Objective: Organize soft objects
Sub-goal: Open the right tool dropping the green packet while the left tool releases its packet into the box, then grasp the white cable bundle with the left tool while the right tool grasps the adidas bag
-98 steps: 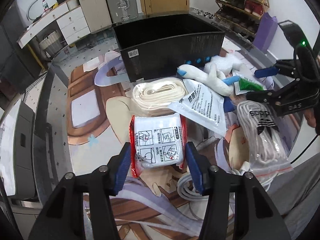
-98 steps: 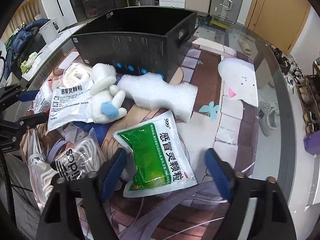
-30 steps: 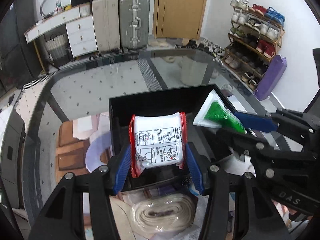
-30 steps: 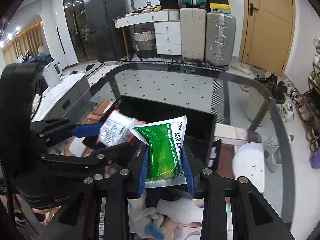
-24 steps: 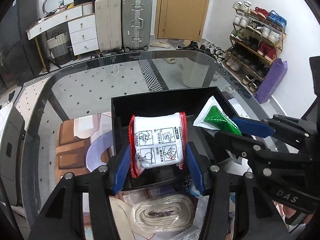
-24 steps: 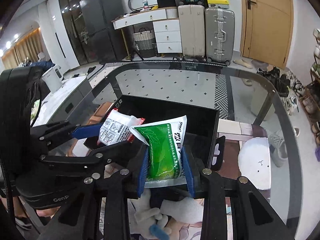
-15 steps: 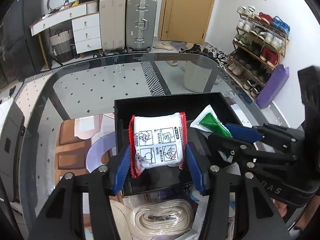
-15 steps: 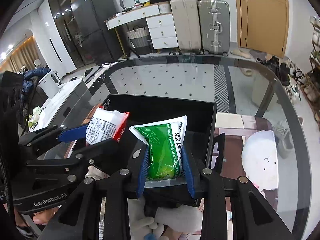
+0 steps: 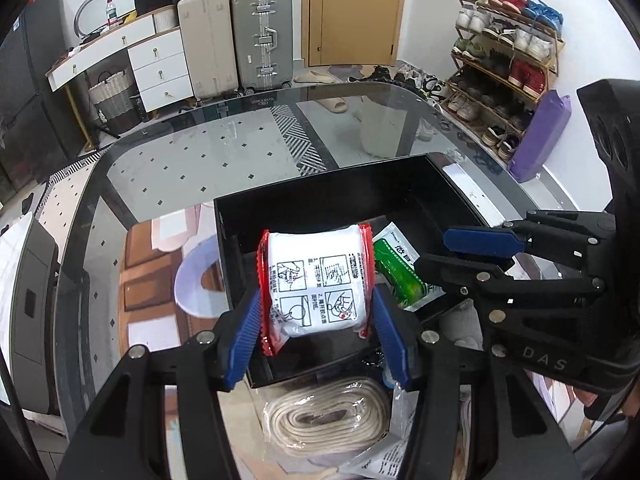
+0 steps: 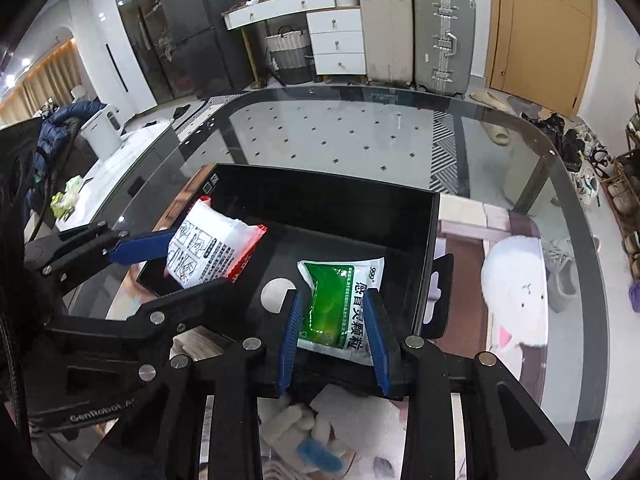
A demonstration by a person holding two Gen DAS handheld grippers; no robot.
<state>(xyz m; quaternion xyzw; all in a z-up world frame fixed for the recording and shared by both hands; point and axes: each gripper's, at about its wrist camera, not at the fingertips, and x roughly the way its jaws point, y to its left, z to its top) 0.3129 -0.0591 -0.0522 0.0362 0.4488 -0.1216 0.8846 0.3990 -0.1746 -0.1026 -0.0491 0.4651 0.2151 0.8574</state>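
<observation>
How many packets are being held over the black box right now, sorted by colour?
White packet with red edges, in the left gripper: 1
Green packet, in the right gripper: 1
Total: 2, both over the black box.

Two soft packets held over open black box on glass table.

White packet with red sealed edges [image 9: 318, 282], printed pictogram panels, upright, pinched at both sides, over box's left near part. Green-and-white sachet [image 10: 343, 306] with Chinese print, tilted, pinched at its lower end, over box's right near part, bottom corner close to near wall. Black box [image 10: 332, 200] open-topped, rectangular, interior dark with a pale round spot on floor; sits mid-table. Just outside its near wall on table: bagged coil of cream rope [image 9: 326, 416], white foam piece [image 10: 360, 412], white plush toy with blue tip [image 10: 304, 428].
</observation>
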